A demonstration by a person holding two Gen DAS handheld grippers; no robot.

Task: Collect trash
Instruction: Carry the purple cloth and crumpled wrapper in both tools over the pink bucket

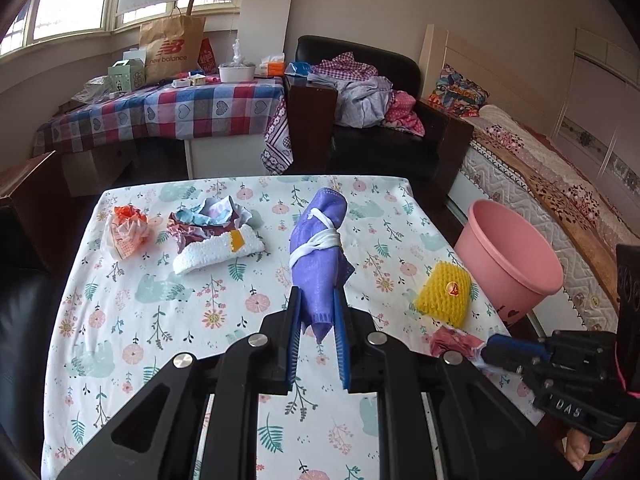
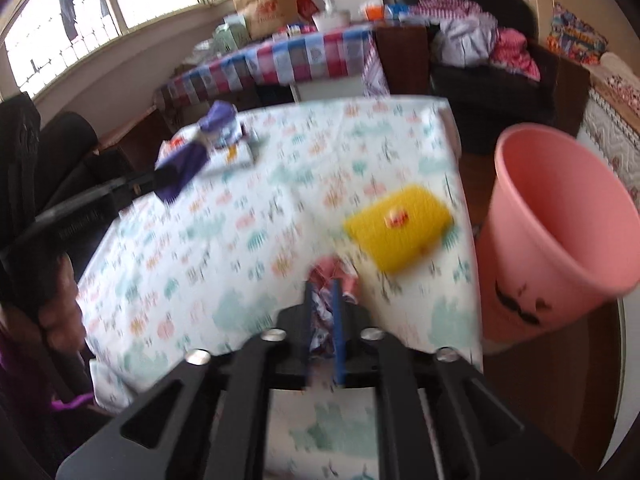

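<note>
Your left gripper (image 1: 318, 304) is clamped on the lower end of a purple mesh bundle tied with white cord (image 1: 320, 236), which sticks up over the floral tablecloth (image 1: 192, 320). Your right gripper (image 2: 323, 286) pinches a crumpled pink wrapper (image 2: 334, 274) (that view is blurred) beside a yellow foam net sleeve (image 1: 443, 292). The pink plastic bucket (image 1: 516, 248) stands just off the table's right edge.

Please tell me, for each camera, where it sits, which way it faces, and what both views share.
Left wrist: on the left gripper, looking down over the floral-clothed table; jaws pinch a purple cloth bundle.
Right wrist: on the right gripper, facing the table edge; pink crumpled wrapper between its fingers.
Shared: yellow foam net, pink plastic bucket.
</note>
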